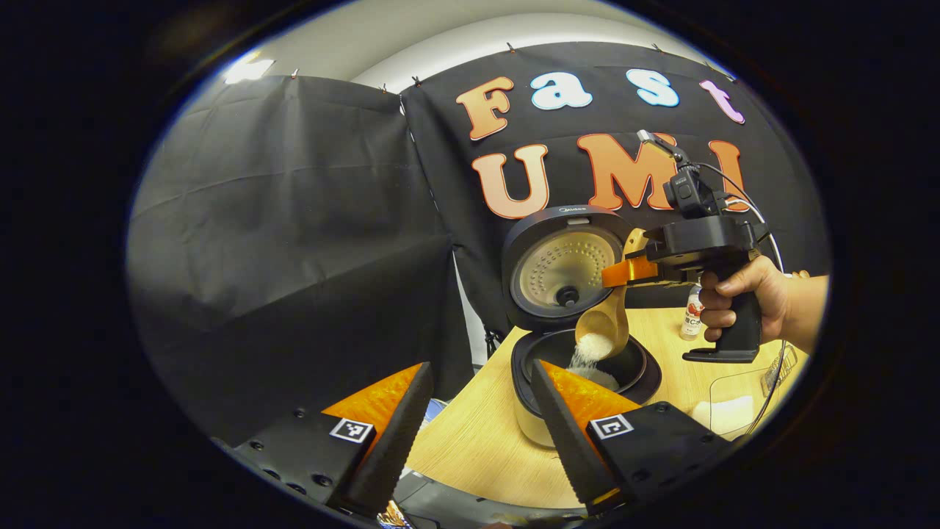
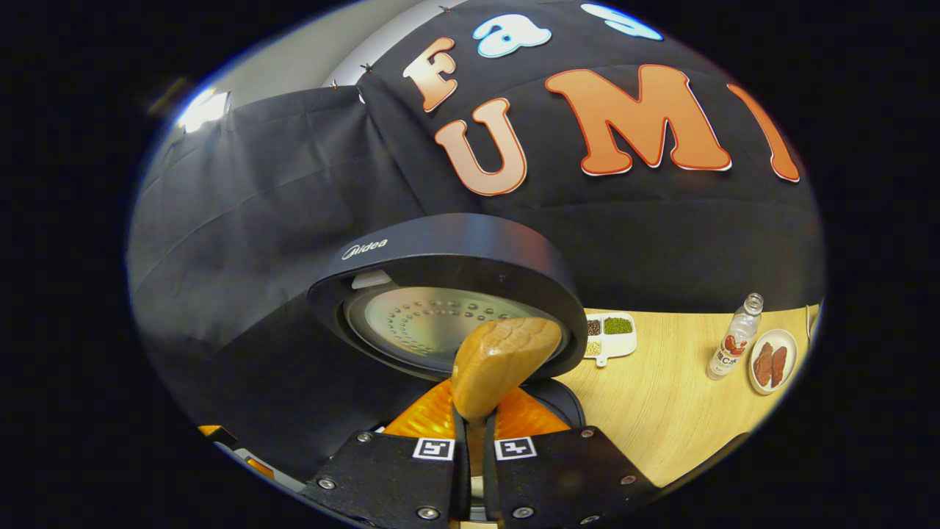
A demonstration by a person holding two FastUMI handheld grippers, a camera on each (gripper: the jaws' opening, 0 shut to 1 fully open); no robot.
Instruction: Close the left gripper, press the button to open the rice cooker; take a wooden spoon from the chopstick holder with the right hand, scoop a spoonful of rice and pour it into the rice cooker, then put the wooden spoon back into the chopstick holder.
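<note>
The rice cooker (image 1: 530, 425) stands on the wooden table with its round lid (image 1: 562, 268) raised. A wooden spoon (image 1: 606, 327) hangs tilted over the open pot, and white rice (image 1: 587, 358) spills from it into the pot. My right gripper (image 1: 620, 272), held by a hand (image 1: 742, 294), is shut on the spoon's handle. In the right gripper view the spoon handle (image 2: 499, 360) stands clamped in my right gripper (image 2: 474, 419), just in front of the lid (image 2: 448, 257). My left gripper (image 1: 481, 367) is open and holds nothing, low and near the cooker's front left.
A small bottle (image 1: 692, 312) stands behind the cooker to the right, and a clear container (image 1: 734, 404) with white contents sits at the right edge. Farther along the table (image 2: 661, 411) are a white divided tray (image 2: 609, 334), the bottle (image 2: 734, 345) and a small plate (image 2: 771, 360).
</note>
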